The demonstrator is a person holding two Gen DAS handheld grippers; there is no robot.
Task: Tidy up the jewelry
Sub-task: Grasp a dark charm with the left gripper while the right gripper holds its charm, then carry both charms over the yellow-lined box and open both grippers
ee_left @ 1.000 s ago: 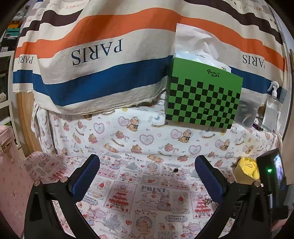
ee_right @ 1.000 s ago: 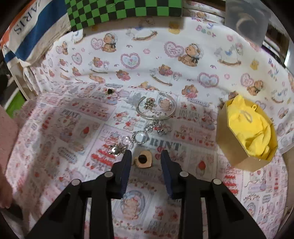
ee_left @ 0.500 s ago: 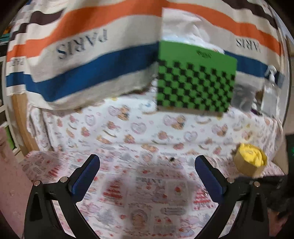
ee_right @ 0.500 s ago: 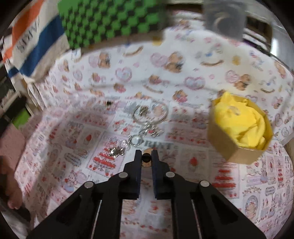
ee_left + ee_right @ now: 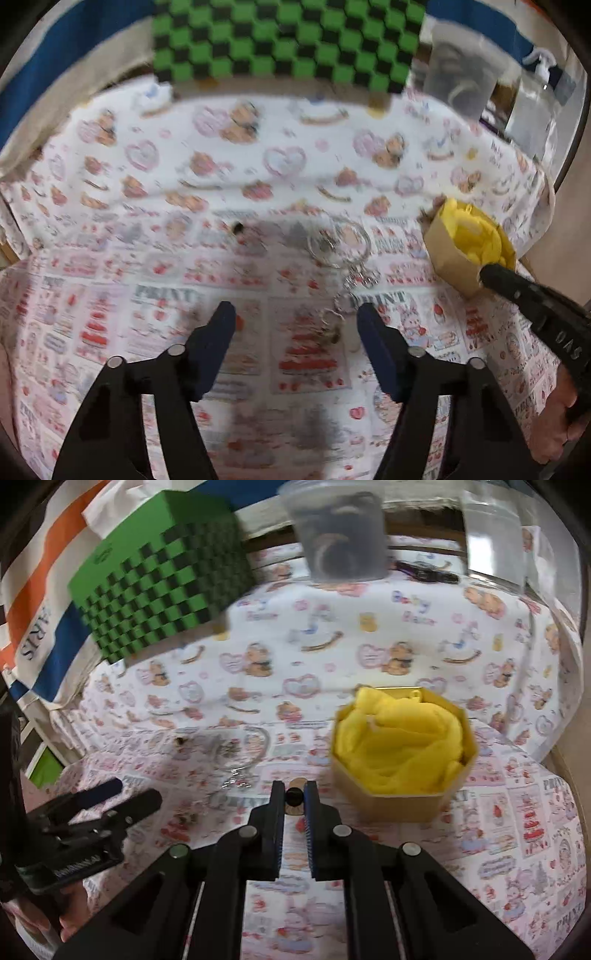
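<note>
Right wrist view: the right gripper [image 5: 294,797] has its jaws drawn nearly together on a small tan ring [image 5: 294,798] with a dark round top, pinched between the blue pads above the printed cloth [image 5: 517,812]. Just right of the fingertips stands an octagonal box [image 5: 402,797] lined with yellow fabric [image 5: 400,746]. To the left on the cloth lie a silver bangle [image 5: 245,746], a blurred chain [image 5: 236,781] running down from it, and a small dark stud [image 5: 180,741] further left. The left gripper [image 5: 110,794] shows at the left edge, low over the cloth.

In the left wrist view, the left gripper [image 5: 295,325] is spread wide and holds nothing; the chain [image 5: 345,302] lies between its pads [image 5: 221,332], with the bangle [image 5: 338,242] beyond and the stud [image 5: 237,229] off to the left. The box [image 5: 452,258] sits at right, with the right gripper's black body [image 5: 535,306] reaching toward it.

Behind everything stand a green checkered carton [image 5: 159,590], a clear tub [image 5: 340,535] and a striped towel [image 5: 33,590].
</note>
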